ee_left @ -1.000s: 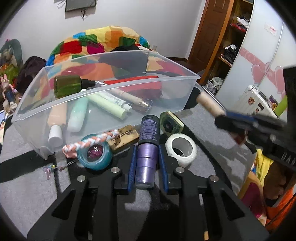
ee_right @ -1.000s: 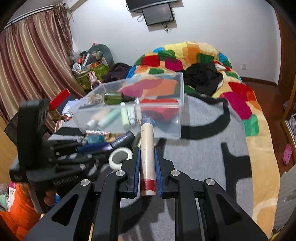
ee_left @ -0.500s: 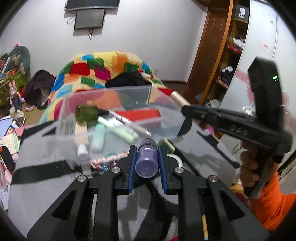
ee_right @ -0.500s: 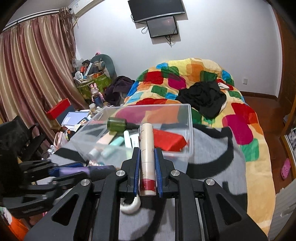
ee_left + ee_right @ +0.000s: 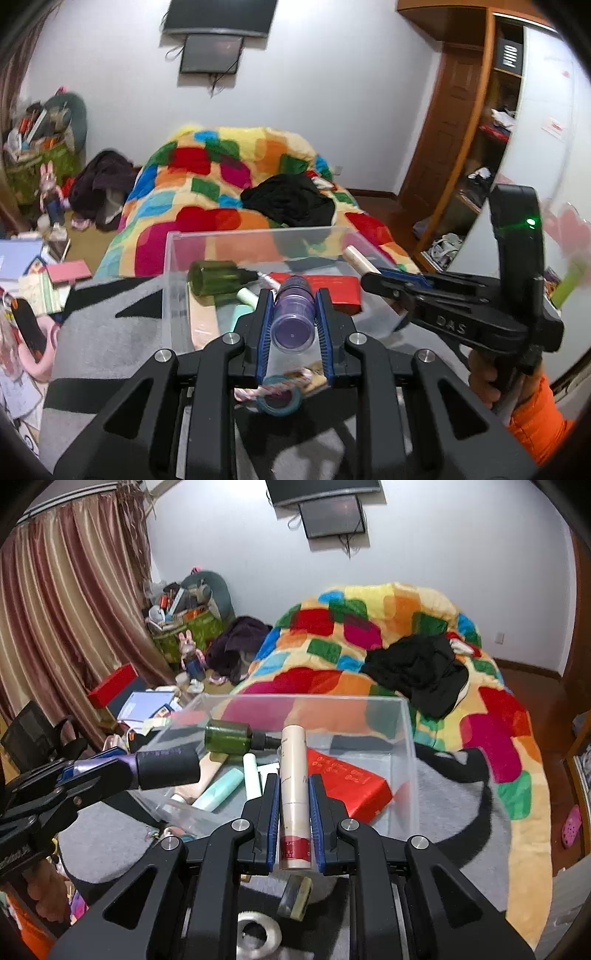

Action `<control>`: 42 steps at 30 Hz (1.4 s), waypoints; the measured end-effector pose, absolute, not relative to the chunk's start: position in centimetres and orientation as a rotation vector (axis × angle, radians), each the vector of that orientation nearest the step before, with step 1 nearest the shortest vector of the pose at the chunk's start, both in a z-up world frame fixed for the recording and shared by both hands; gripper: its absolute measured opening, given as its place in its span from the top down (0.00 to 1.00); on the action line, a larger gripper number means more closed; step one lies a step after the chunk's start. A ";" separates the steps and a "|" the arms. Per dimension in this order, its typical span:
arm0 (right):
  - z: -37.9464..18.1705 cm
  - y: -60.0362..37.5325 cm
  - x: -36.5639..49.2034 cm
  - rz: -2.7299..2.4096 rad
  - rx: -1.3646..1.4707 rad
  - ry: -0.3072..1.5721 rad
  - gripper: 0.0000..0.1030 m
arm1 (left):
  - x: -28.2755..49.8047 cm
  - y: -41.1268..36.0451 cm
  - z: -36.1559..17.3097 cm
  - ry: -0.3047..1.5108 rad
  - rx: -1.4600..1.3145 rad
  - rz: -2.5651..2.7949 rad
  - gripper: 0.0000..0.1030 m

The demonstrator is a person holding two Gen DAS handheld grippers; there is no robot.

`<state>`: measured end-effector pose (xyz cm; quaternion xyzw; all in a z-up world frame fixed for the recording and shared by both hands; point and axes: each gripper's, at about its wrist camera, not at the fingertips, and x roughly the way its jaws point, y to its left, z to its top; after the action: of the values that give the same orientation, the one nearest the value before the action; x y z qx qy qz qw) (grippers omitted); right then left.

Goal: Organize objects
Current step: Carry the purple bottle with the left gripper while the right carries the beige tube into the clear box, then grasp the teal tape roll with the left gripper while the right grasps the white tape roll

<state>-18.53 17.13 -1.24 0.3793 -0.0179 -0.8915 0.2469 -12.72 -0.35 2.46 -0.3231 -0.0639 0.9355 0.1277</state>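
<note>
Bottles pinched in both grippers above a clear bin on the bed.

Left wrist view: the left gripper [image 5: 293, 317] pinches a purple bottle [image 5: 293, 318] with a black cap, base toward the camera, over the near edge of the clear bin [image 5: 207, 236]; the right gripper [image 5: 391, 286], reaching in from the right, reads "DAS" on its body. Right wrist view: the right gripper [image 5: 294, 805] pinches a cream tube [image 5: 294, 771] with a red band and small print too fine to read, pointing over the bin, where a green bottle [image 5: 229, 736] and a red packet [image 5: 349, 784] with unreadable gold writing lie.
</note>
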 end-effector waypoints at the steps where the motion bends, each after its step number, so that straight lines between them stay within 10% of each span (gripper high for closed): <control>1: -1.6 17.0 -19.0 -2.428 1.050 -0.045 0.87 | -13.2 -0.6 2.0 -0.202 -0.960 2.715 0.78; 42: -4.9 18.6 -9.4 -2.310 1.077 0.062 0.56 | -9.7 0.6 -5.2 -0.121 -1.283 2.577 0.61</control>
<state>-9.45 18.61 -4.93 0.4040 0.0231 -0.8667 0.2918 -9.68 0.61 -5.16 -0.4416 -0.0415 0.8869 0.1296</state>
